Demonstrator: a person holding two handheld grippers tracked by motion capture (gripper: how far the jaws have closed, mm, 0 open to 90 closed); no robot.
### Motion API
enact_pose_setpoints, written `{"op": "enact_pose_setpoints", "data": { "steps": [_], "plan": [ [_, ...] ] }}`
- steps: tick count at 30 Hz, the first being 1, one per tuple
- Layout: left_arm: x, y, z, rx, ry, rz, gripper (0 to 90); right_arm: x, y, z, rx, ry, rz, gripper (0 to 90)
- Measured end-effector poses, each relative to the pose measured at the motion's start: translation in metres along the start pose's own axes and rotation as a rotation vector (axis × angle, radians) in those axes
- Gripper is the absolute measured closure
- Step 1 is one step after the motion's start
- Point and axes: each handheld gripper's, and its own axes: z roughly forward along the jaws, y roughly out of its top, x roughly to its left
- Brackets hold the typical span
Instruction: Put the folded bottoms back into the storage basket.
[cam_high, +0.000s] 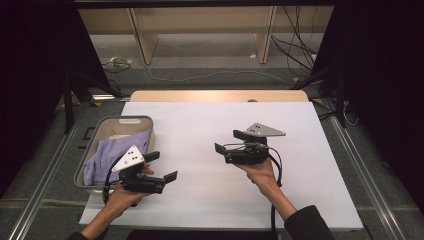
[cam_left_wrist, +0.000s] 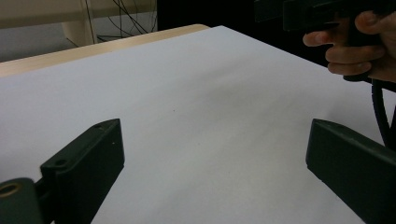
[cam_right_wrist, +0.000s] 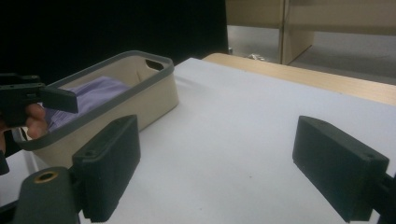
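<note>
- Left tool (cam_high: 164, 167) near the desk's front-left corner, just beside the basket: matte black, blocky jaws spread wide, nothing between them, so released. Hovering over bare white sheet.
- Same left tool (cam_left_wrist: 210, 154) in its own view: two chunky rectangular pads with small screw holes, flat white surface between them.
- Right tool (cam_high: 231, 141) around the desk's middle, a bit toward the right edge: also black hard plastic, jaws apart and gripping nothing. Grey three-cornered plate on top, thick black cable trailing down past the wrist.
- Right tool (cam_right_wrist: 219, 168) up close: slab-shaped pads with rounded corners, a brass-looking ring at the lower left of the body.
- Basket (cam_high: 114, 121) sitting on the desk's left edge: oblong tub with rounded corners, smooth beige walls, grey rim, an oval handle slot in the far end wall. Also seen in the right gripper view (cam_right_wrist: 159, 93), looks like moulded plastic.
- Cloth (cam_high: 112, 152) lying inside the basket, soft lavender fabric, crumpled and loosely folded, piled toward the near half. Shows as a wrinkly purple heap (cam_right_wrist: 88, 98) in the right gripper view.
- Desk (cam_high: 300, 165) covered by a smooth white matte sheet; pale wood strip (cam_high: 200, 96) peeking out along the far edge.
- Both hands wrapped around the tool handles, dark sleeve (cam_high: 307, 222) on the right arm.
</note>
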Motion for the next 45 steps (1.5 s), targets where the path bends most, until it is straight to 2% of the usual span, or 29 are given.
{"op": "enact_pose_setpoints", "data": {
  "steps": [13, 33, 36, 42, 45],
  "plan": [
    [-0.001, -0.001, 0.000, -0.005, -0.003, 0.011, 3.7, 0.000, -0.008, -0.015, -0.013, -0.014, -0.020, 16.1],
    [-0.003, 0.000, -0.003, -0.007, -0.011, 0.022, 3.6, 0.000, -0.022, -0.039, -0.025, -0.041, -0.023, 15.7],
    [-0.003, 0.000, -0.003, -0.012, -0.023, 0.006, 3.4, 0.000, -0.024, -0.042, -0.024, -0.042, -0.032, 15.4],
    [-0.002, 0.000, -0.004, -0.010, -0.021, 0.006, 3.1, 0.001, -0.029, -0.049, -0.018, -0.049, -0.046, 13.2],
    [-0.002, 0.000, -0.004, -0.006, -0.026, -0.004, 2.4, 0.001, -0.032, -0.052, -0.013, -0.054, -0.033, 11.0]
  ]
}}
